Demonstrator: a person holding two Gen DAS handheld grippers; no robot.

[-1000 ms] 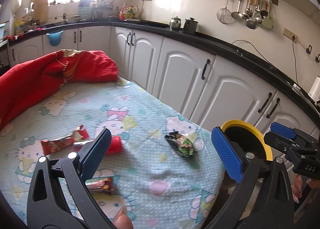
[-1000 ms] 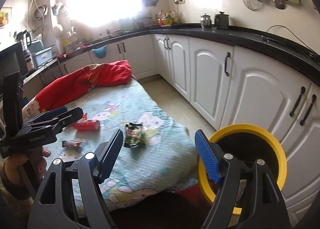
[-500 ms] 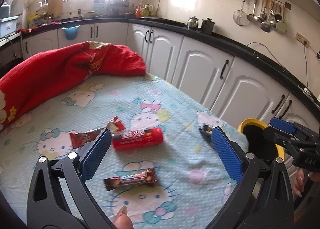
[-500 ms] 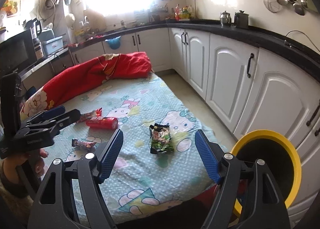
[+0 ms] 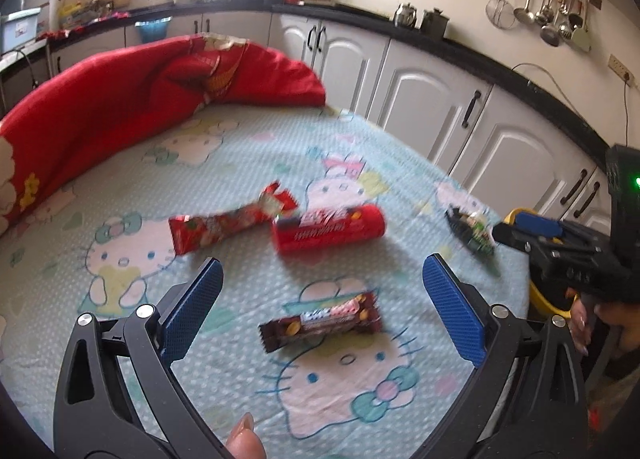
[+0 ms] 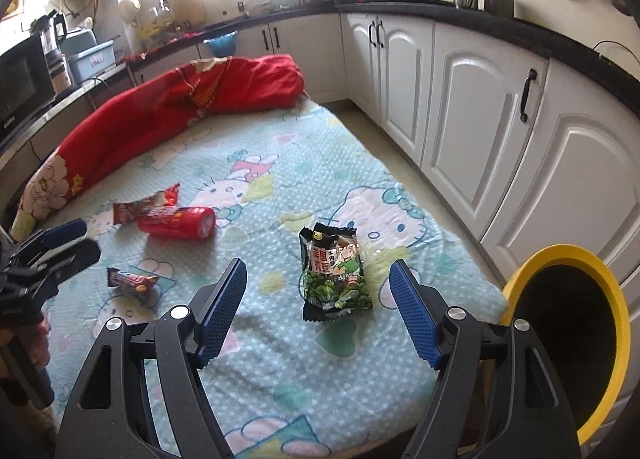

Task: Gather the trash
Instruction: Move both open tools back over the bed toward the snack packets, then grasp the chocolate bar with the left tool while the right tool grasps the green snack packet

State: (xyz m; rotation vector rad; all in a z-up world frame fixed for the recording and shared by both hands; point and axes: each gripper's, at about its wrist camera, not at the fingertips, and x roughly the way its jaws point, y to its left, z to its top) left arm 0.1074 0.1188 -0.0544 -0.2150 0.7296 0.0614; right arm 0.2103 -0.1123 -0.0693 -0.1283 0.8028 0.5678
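Trash lies on the patterned bed sheet (image 5: 248, 155). A brown chocolate bar wrapper (image 5: 320, 326) lies just ahead of my open, empty left gripper (image 5: 322, 311). Beyond it are a red tube-shaped packet (image 5: 329, 227) and a red torn wrapper (image 5: 224, 225). A green and black snack bag (image 6: 335, 273) lies between the blue pads of my open, empty right gripper (image 6: 318, 309). A yellow-rimmed bin (image 6: 568, 335) stands by the bed's right corner. The right gripper also shows in the left wrist view (image 5: 532, 229).
A red quilt (image 6: 168, 107) is heaped at the far end of the bed. White cabinets (image 6: 472, 107) under a black counter run along the right, with a strip of floor (image 6: 396, 163) between them and the bed. The bed's near edge (image 6: 320, 435) is below the right gripper.
Both grippers swung left and moved in over the bed. The chocolate bar now lies close before the left gripper and the snack bag between the right gripper's pads; the bin slid to the right.
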